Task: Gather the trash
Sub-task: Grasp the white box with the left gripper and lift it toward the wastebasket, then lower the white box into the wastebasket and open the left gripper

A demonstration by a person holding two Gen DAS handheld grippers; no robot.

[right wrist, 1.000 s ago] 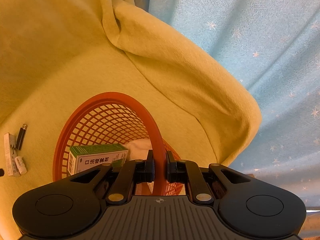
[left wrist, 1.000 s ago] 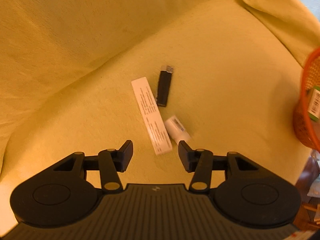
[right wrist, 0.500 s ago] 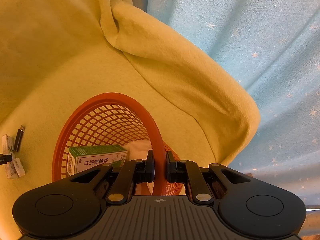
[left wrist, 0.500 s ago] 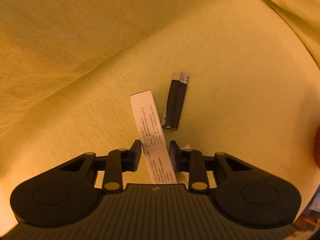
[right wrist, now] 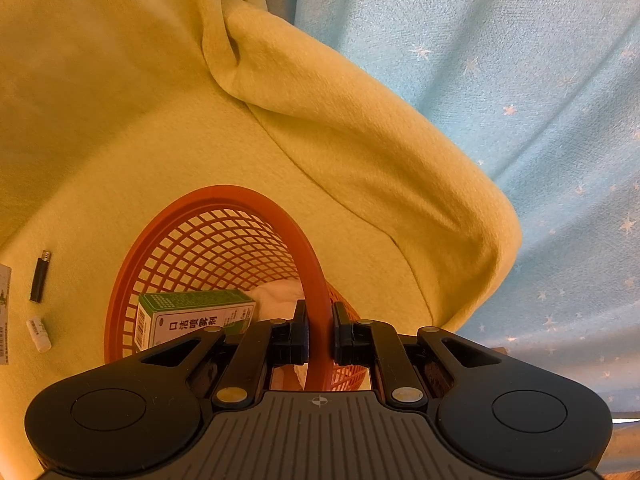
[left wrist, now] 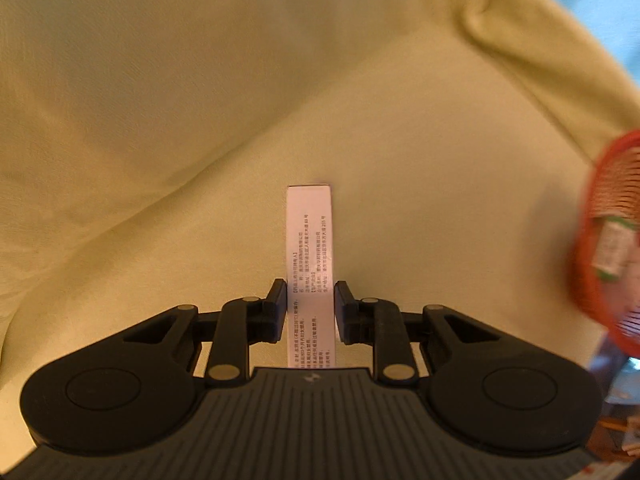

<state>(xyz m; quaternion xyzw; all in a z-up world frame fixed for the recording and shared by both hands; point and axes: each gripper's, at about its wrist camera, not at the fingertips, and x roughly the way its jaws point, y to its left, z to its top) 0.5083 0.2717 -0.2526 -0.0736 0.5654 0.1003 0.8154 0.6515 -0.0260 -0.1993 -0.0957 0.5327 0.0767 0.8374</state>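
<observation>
Between the left gripper's (left wrist: 311, 304) fingers, a white box (left wrist: 309, 248) is clamped, lifted above the yellow blanket (left wrist: 200, 100). Right gripper (right wrist: 320, 334) is closed on the orange basket's (right wrist: 308, 264) rim. A green carton (right wrist: 192, 318) lies inside; lighter (right wrist: 40, 276) and vial (right wrist: 39, 333) lie on the blanket nearby.

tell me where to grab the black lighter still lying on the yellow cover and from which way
Grip the black lighter across its narrow width at mid-body, below the metal cap. It lies flat with its long axis running away from the camera, so coming from above with fingers either side of that axis looks best. The small white tube sits apart from it, nearer the camera, leaving room.
</observation>
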